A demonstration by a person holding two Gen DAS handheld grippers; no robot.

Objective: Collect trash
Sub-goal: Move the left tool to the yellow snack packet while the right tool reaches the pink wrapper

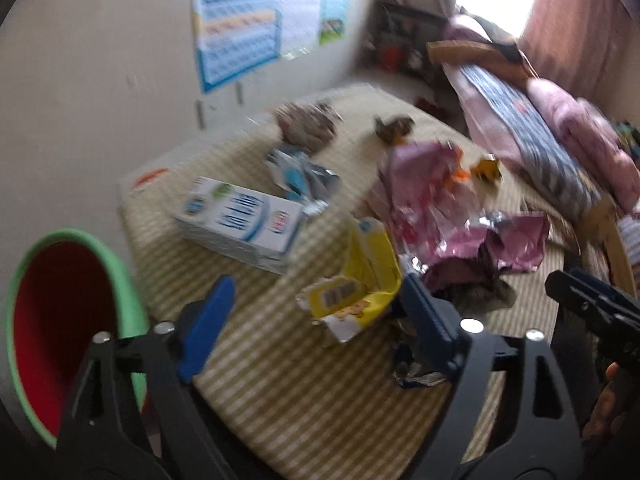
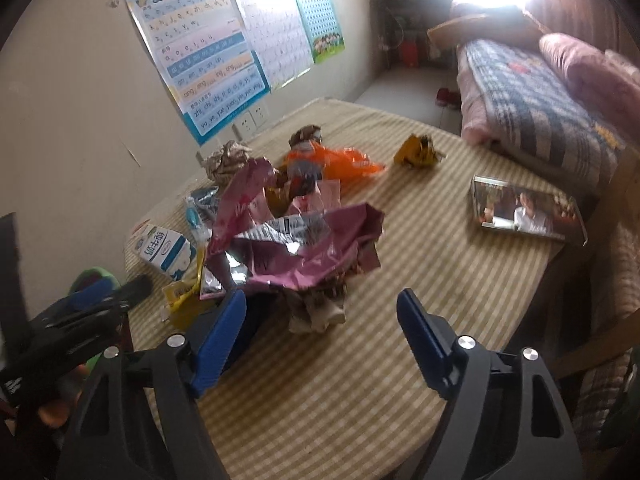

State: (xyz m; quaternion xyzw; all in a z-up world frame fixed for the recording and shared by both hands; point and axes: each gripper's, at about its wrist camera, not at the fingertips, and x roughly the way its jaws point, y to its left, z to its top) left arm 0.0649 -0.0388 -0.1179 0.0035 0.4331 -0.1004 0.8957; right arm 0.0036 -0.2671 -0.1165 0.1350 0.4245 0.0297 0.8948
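Observation:
Trash lies on a striped tablecloth point(image 1: 280, 380): a white and blue milk carton point(image 1: 240, 224), a yellow torn packet point(image 1: 360, 280), a pink foil bag point(image 1: 436, 216), crumpled wrappers behind. A green bin with red inside point(image 1: 60, 332) stands at the table's left. My left gripper point(image 1: 316, 320) is open and empty over the table's near left edge, the yellow packet just ahead between its fingers. My right gripper point(image 2: 322, 320) is open and empty, facing the pink foil bag point(image 2: 296, 236) and a brown crumpled wrapper point(image 2: 316, 312). The milk carton point(image 2: 166, 252) and an orange wrapper point(image 2: 340, 164) also show there.
A shiny photo box point(image 2: 528, 212) lies at the table's right. A bed with a striped quilt point(image 2: 532, 112) stands to the right. Posters point(image 2: 200, 52) hang on the wall behind. The left gripper point(image 2: 80, 312) shows at the right wrist view's left edge.

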